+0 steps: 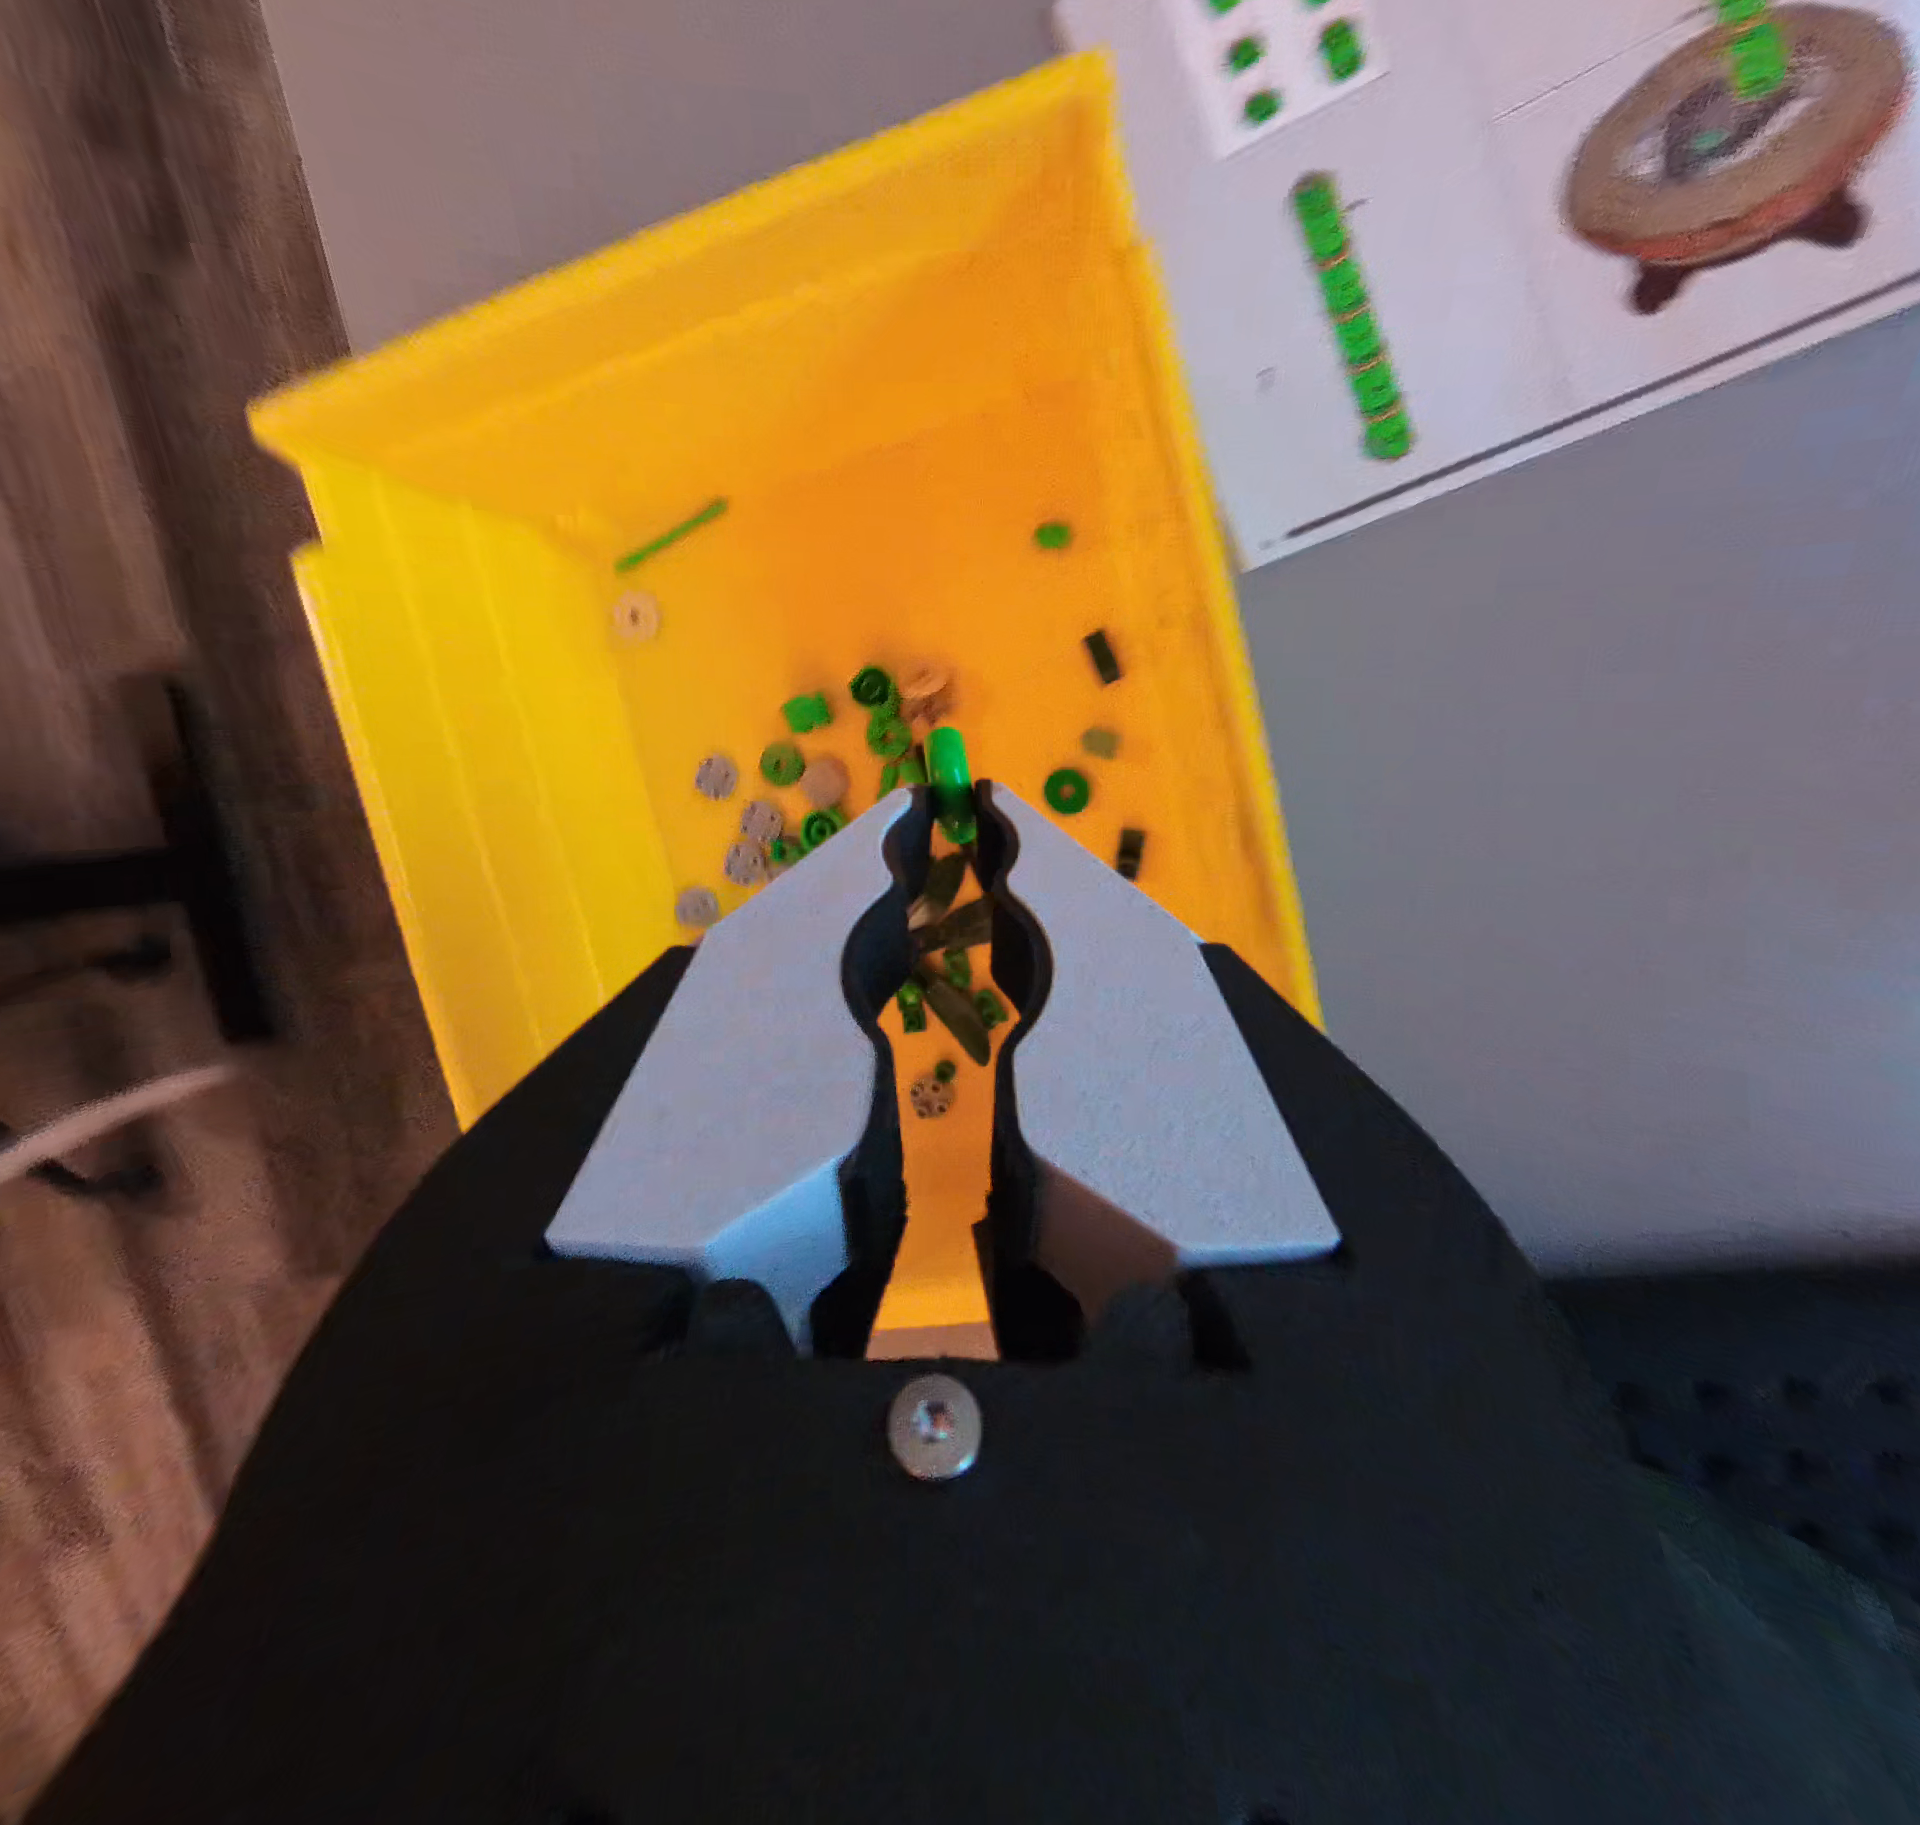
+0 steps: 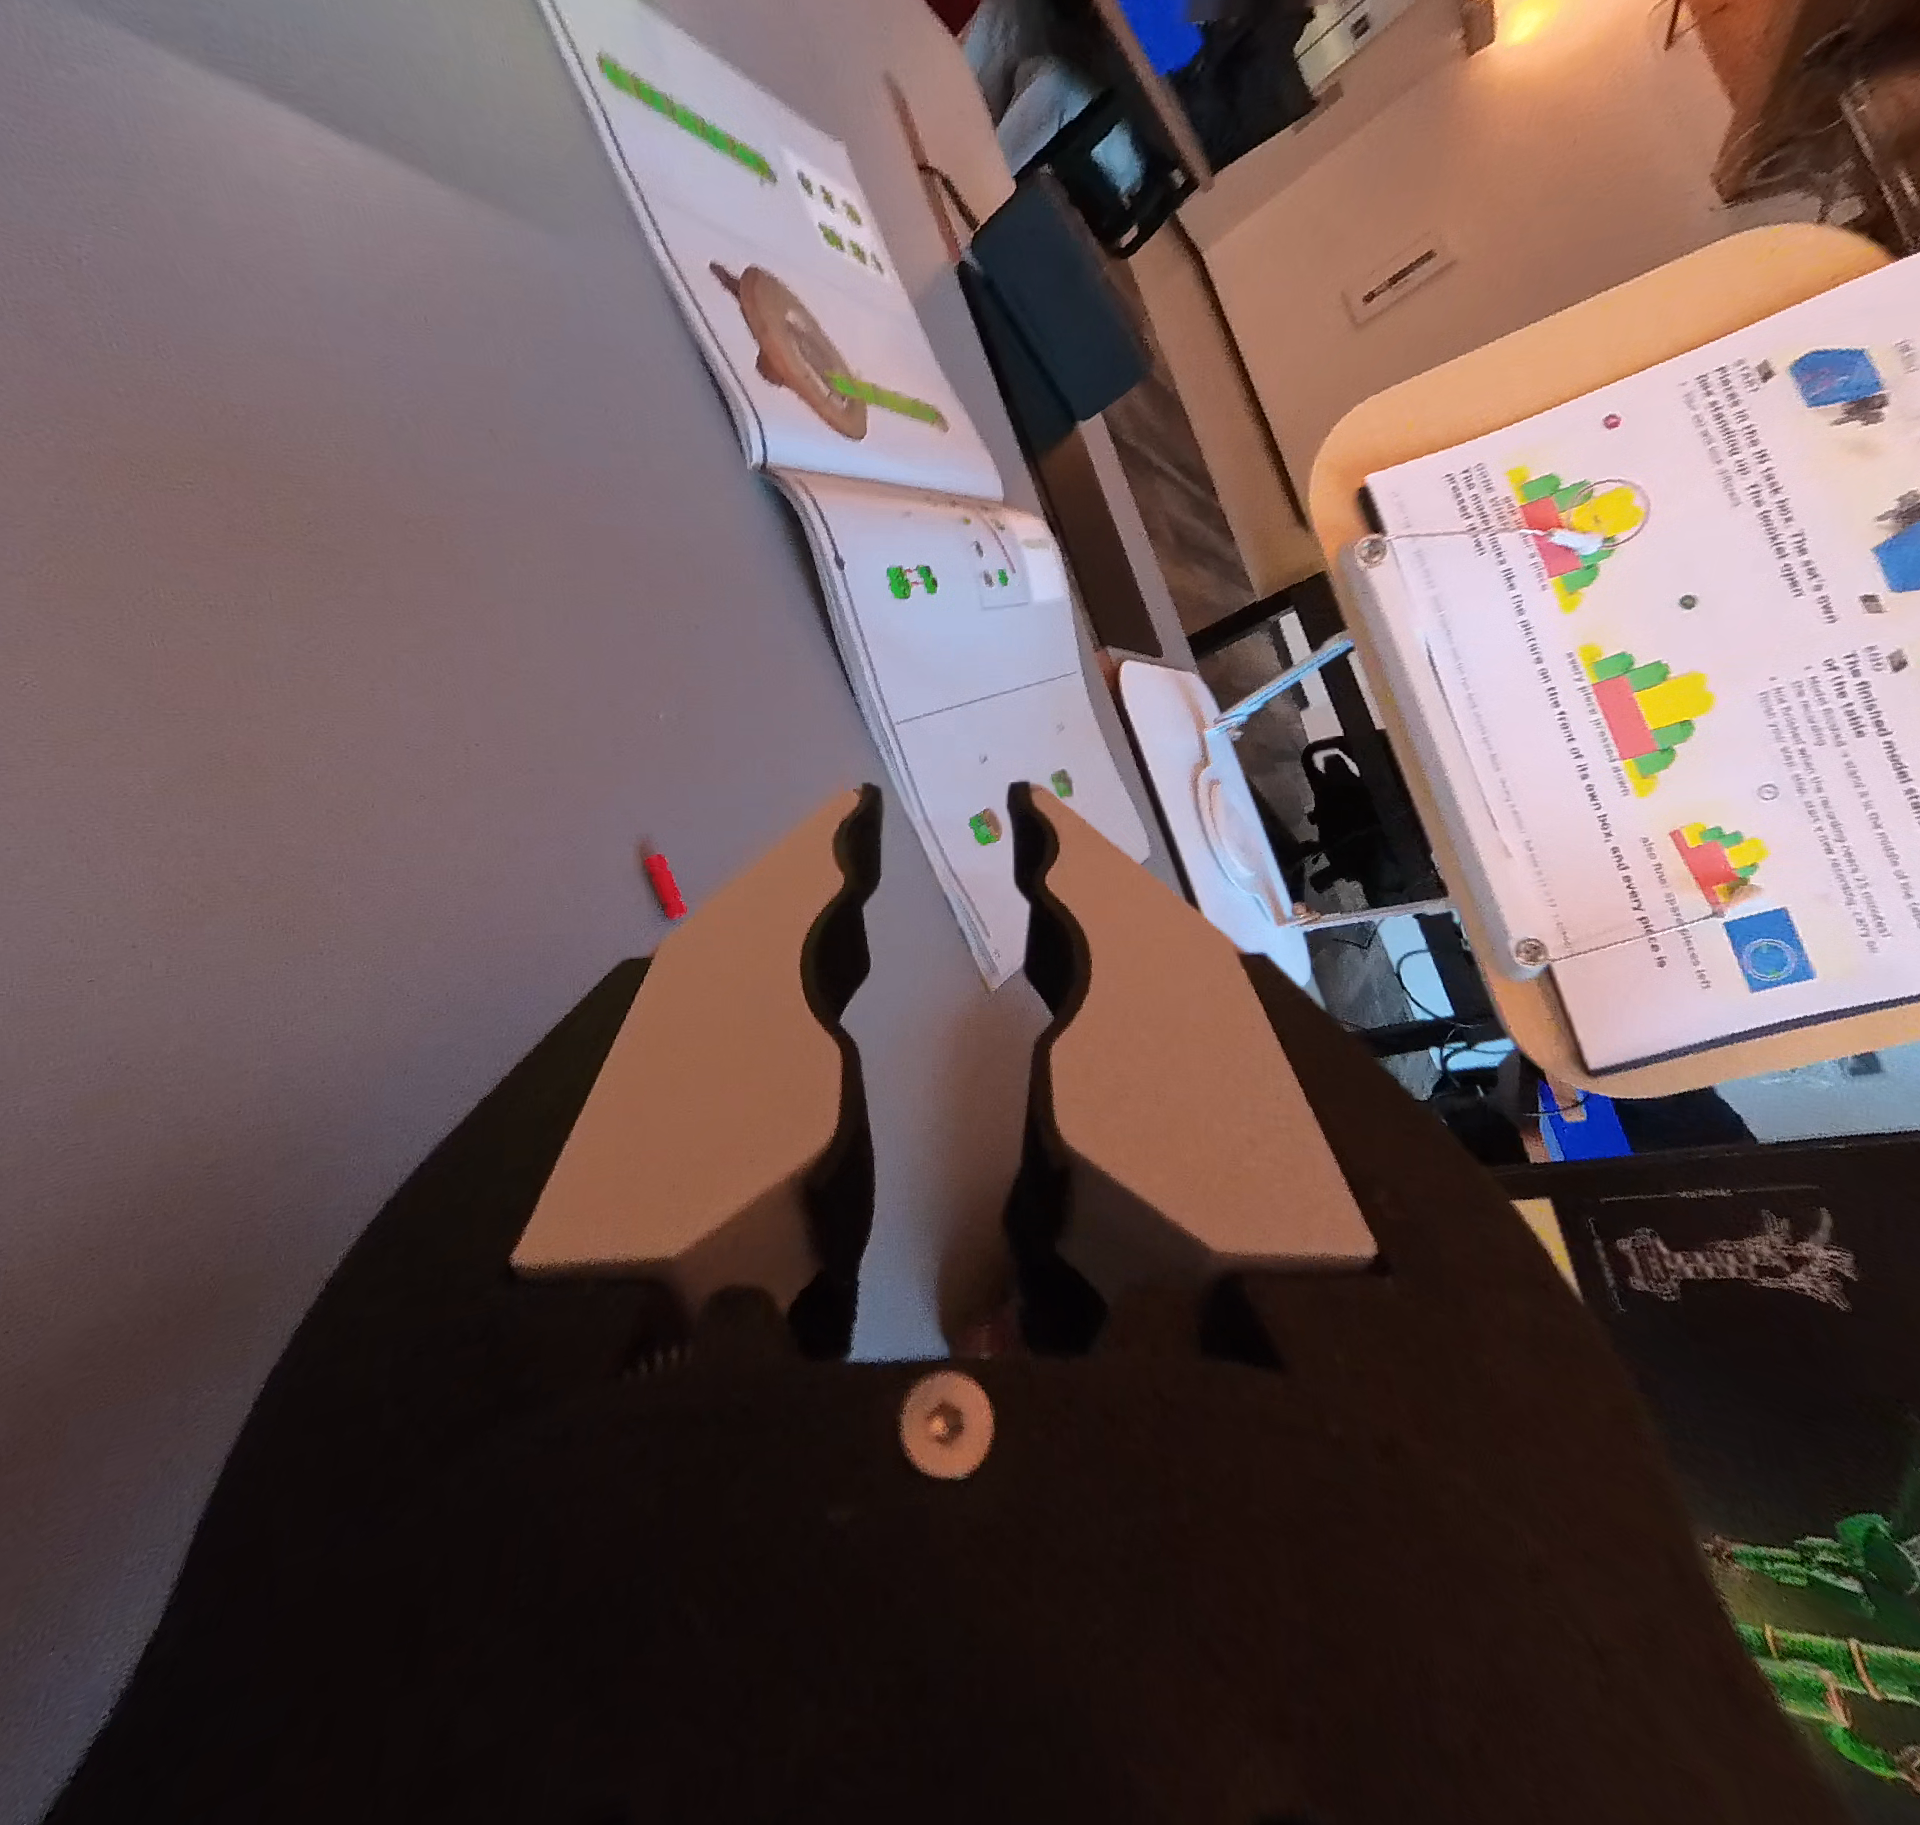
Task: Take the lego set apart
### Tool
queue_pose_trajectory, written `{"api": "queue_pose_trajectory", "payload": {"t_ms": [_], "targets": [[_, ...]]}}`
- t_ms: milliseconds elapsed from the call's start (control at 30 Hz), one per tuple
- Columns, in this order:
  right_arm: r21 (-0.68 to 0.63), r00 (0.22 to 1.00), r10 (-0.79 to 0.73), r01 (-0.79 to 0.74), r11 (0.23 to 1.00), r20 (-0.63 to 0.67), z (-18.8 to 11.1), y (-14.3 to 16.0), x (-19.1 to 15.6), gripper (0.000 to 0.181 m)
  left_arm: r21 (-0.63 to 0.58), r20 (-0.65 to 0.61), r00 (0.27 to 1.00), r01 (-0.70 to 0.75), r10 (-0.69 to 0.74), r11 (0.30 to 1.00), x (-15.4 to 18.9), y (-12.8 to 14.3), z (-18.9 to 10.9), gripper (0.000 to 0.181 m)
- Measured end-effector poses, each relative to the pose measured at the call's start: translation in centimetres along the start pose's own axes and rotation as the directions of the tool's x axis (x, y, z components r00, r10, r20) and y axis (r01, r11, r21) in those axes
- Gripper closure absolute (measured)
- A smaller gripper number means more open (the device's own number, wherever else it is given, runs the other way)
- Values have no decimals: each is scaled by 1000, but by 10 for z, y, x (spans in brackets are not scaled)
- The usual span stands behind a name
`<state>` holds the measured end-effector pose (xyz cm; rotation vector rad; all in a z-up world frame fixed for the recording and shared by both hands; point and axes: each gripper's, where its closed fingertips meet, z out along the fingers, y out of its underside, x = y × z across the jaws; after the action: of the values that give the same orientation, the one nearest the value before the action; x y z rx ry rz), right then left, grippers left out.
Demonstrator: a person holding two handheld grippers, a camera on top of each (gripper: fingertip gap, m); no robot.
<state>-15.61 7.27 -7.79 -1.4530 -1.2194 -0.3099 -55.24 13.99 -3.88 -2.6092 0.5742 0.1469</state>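
The left hand-held gripper [image 1: 948, 801] hung over the yellow bin [image 1: 727, 404], its tips pinching a small green lego piece [image 1: 948, 776]. Its exact shape was hard to make out w/ motion blur, & the lower part was hidden between the jaws. On the bin floor lay loose lego pieces [image 1: 821, 788]: green rounds, grey rounds, a few dark ones, a thin green rod [image 1: 670, 535] near the far wall. Several dark leaf-like bits showed only through the gap between the fingers, so they were partly covered.

An open instruction booklet [image 1: 1475, 217] lay on the grey worktop [image 1: 1610, 736] just beside the bin, cut off at the frame's top & right edges; its printing was blurred.

The right hand-held gripper [image 2: 943, 793] was spread, nothing between its tips, & pointed across the worktop toward the booklet. A small red piece [image 2: 662, 884] lay alone on the worktop left of its fingers. At the right, a printed sheet on a stand [image 2: 1662, 684] & a dark box [image 2: 1766, 1463] w/ a green model pictured on it were both cut off by the frame. The room behind was too blurred to tell apart.
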Motion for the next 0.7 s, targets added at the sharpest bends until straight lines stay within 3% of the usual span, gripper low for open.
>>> {"api": "queue_pose_trajectory", "payload": {"t_ms": [167,300,400,500,600,700], "targets": [[-36,997,49,-47,998,59,4,11,-7,157,-68,59,989,142,-138,988,-34,27,22,174],[-60,989,110,-105,993,98,6,21,-8,156,-81,89,976,206,-199,975,-39,28,18,143],[-69,966,202,-193,979,160,7,27,-12,156,1,103,978,181,-181,983,-34,9,4,141],[-76,894,318,-310,948,317,4,26,-29,156,157,109,987,103,-121,982,-20,-27,-18,148],[-139,815,394,-371,918,426,2,29,-46,164,348,72,997,2,-29,938,16,-74,-44,155],[-195,783,446,-402,895,434,8,36,-52,170,450,24,994,-110,111,886,67,-106,-57,159]]}}
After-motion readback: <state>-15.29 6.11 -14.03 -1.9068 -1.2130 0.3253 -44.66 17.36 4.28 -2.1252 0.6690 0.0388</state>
